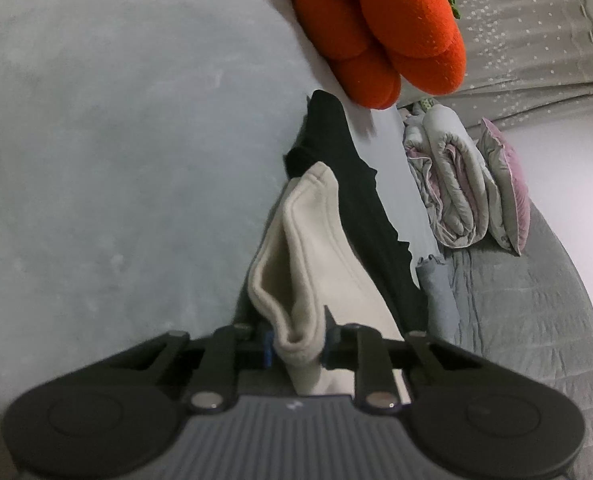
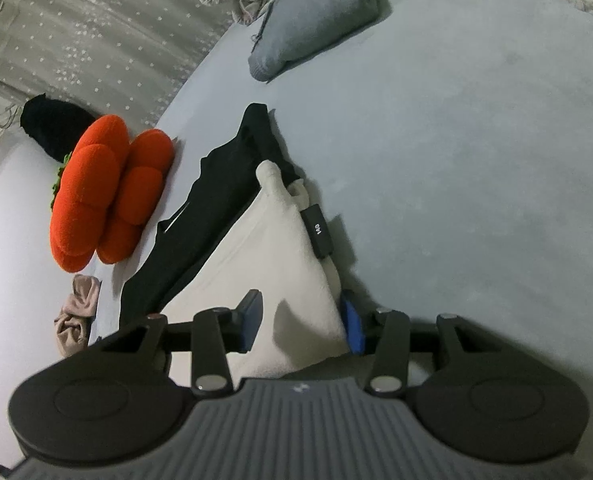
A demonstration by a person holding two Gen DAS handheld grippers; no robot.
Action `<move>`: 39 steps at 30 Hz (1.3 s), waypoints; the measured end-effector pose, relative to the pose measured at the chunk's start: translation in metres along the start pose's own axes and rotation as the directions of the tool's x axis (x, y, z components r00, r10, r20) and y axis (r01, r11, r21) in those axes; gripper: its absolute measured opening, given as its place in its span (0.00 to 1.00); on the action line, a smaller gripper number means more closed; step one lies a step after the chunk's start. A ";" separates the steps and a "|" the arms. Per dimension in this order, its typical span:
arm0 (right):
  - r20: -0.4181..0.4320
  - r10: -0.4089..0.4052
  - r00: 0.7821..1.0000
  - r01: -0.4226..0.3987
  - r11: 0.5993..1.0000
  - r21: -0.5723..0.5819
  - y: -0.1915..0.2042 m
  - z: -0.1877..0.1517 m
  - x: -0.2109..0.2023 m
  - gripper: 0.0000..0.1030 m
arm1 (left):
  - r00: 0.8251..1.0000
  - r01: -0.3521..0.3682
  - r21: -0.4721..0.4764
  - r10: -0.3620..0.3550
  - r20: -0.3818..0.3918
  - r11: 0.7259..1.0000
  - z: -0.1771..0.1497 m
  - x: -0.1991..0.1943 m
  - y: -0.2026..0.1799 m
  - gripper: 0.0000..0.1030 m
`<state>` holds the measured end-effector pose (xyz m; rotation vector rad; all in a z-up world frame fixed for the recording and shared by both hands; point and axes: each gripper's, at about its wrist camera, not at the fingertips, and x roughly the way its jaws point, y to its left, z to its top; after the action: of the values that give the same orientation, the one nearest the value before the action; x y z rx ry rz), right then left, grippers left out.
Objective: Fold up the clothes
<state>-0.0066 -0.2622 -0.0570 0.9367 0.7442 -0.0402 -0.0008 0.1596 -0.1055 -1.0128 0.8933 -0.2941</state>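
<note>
Still early: cream garment (image 1: 316, 264) bunched on the bed (image 1: 116, 140) over a black garment (image 1: 360, 200), pinched in the left gripper (image 1: 296, 350); right gripper (image 2: 302, 320) straddling it, clamping unclear. Folding of 2 pieces left.

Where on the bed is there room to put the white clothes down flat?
The wide bare grey bedspread beside the white garment and the black garment is free. It is crowded on the other side, by the orange plush, the rolled quilt and the folded grey garment.
</note>
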 end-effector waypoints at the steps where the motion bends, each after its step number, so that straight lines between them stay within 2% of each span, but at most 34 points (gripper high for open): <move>1: -0.007 0.005 1.000 -0.004 1.000 0.011 -0.003 0.001 0.000 0.39 | 1.000 0.003 -0.003 -0.003 -0.002 1.000 0.000 0.000 0.001 0.19; 6: -0.048 0.037 0.998 -0.032 0.995 0.093 -0.015 0.002 -0.007 0.37 | 1.000 0.005 -0.009 -0.005 -0.005 1.000 0.001 0.001 0.000 0.19; 13: -0.065 0.062 0.996 -0.056 0.994 0.098 -0.015 0.002 -0.002 0.38 | 1.000 0.006 -0.013 -0.006 -0.006 1.000 0.000 0.001 0.003 0.18; 16: -0.061 0.084 0.995 -0.078 0.992 0.095 -0.012 0.001 0.003 0.35 | 1.000 0.013 -0.032 -0.013 -0.012 0.999 0.001 0.002 0.007 0.13; 17: -0.066 0.088 0.994 -0.082 0.993 0.087 -0.011 0.001 0.006 0.24 | 1.000 0.018 -0.042 -0.019 -0.015 0.999 0.001 0.002 0.009 0.10; 21: -0.058 0.117 0.991 -0.109 0.986 0.128 -0.015 -0.001 0.005 0.19 | 0.999 0.050 -0.099 -0.052 -0.015 0.994 0.000 -0.003 0.014 0.09; 24: -0.043 0.158 0.987 -0.148 0.972 0.182 -0.016 0.000 -0.002 0.18 | 0.997 0.081 -0.134 -0.082 -0.008 0.988 0.001 -0.009 0.013 0.08; 30: -0.034 0.231 0.972 -0.218 0.950 0.226 -0.010 0.001 -0.017 0.17 | 0.989 0.144 -0.140 -0.146 0.001 0.980 -0.002 -0.030 0.004 0.08; 39: -0.053 0.277 0.959 -0.260 0.940 0.220 0.015 -0.005 -0.046 0.17 | 0.981 0.186 -0.204 -0.194 -0.022 0.961 -0.010 -0.067 0.003 0.08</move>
<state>-0.0386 -0.2616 -0.0207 1.2436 0.6915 0.1641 -0.0507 0.1947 -0.0764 -1.2876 0.8772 -0.3938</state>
